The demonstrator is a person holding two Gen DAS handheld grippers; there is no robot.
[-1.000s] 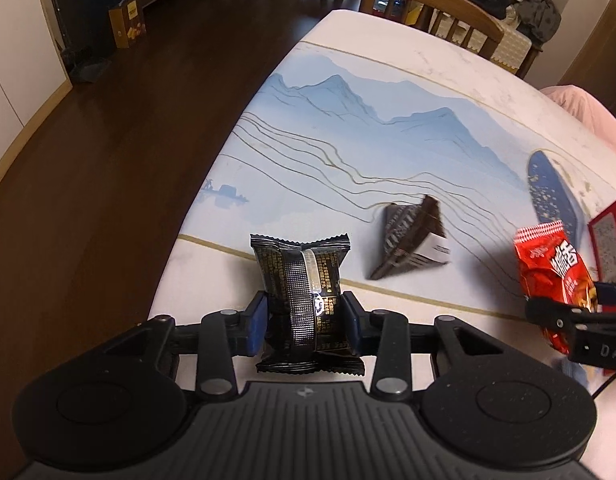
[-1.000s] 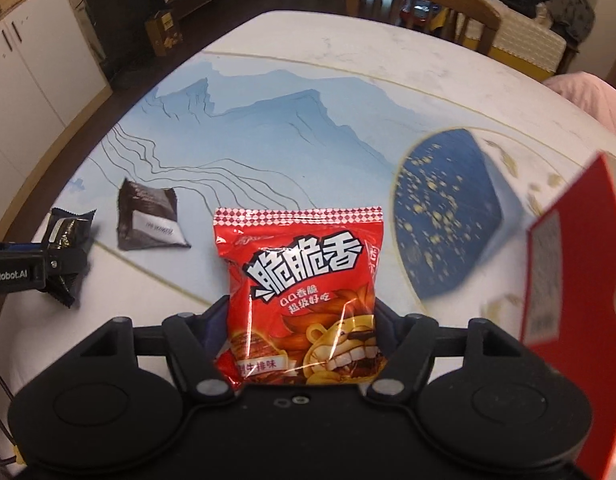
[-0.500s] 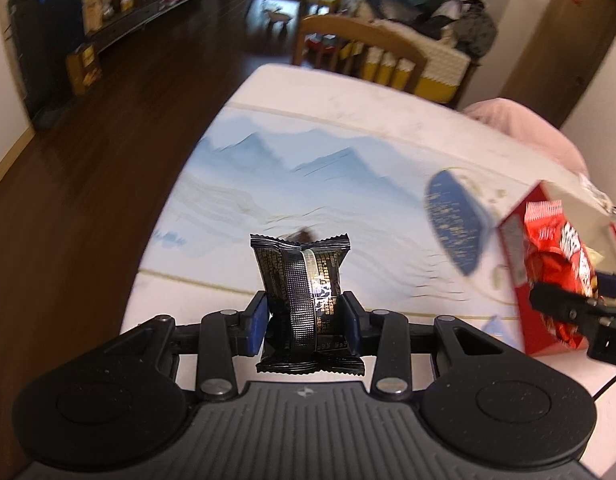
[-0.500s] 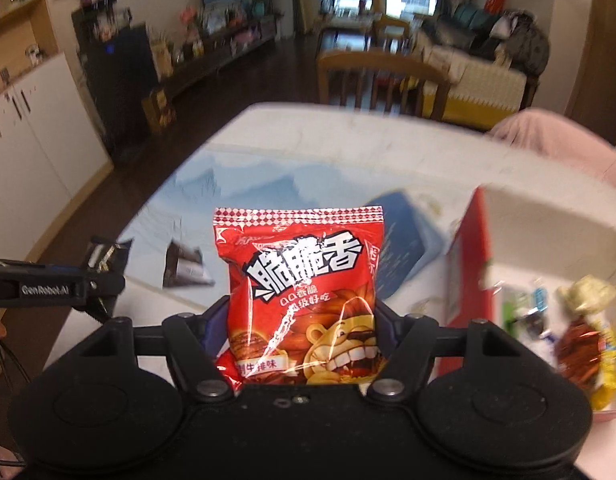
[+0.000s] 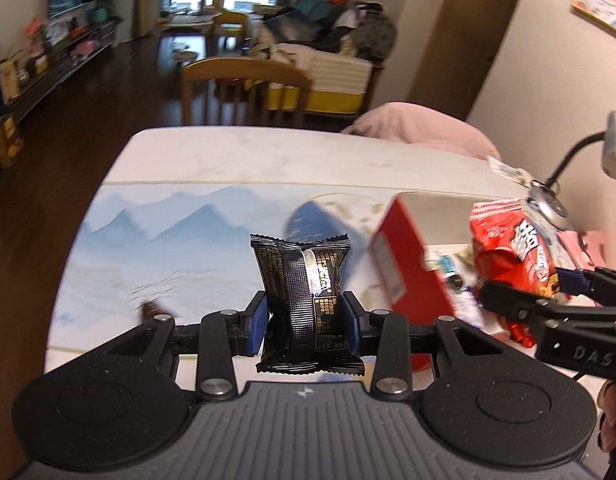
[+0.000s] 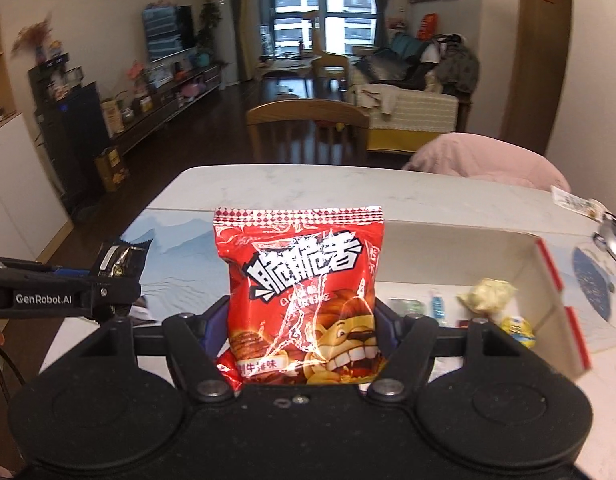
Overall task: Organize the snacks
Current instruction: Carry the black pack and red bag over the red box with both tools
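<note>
My left gripper (image 5: 303,326) is shut on a small black snack packet (image 5: 303,280), held upright above the table. My right gripper (image 6: 301,330) is shut on a red snack bag (image 6: 303,292) with a lion on it. That red snack bag (image 5: 512,256) and the right gripper (image 5: 524,294) show at the right of the left wrist view, over a red box (image 5: 404,264). In the right wrist view the red box (image 6: 552,276) lies open beyond the bag, with several wrapped snacks inside. The left gripper (image 6: 115,280) with the black packet (image 6: 119,260) shows at the left there.
The table (image 5: 267,160) has a blue mountain pattern. Another dark packet (image 5: 149,308) lies on it, blurred. A wooden chair (image 6: 308,128) stands at the far edge, a pink cushion (image 6: 488,160) beside it. A desk lamp (image 5: 612,148) rises at the right.
Both grippers have risen with their packets and tilted up, so the room beyond the table now shows. They moved toward the red box, whose open inside has come into view.
</note>
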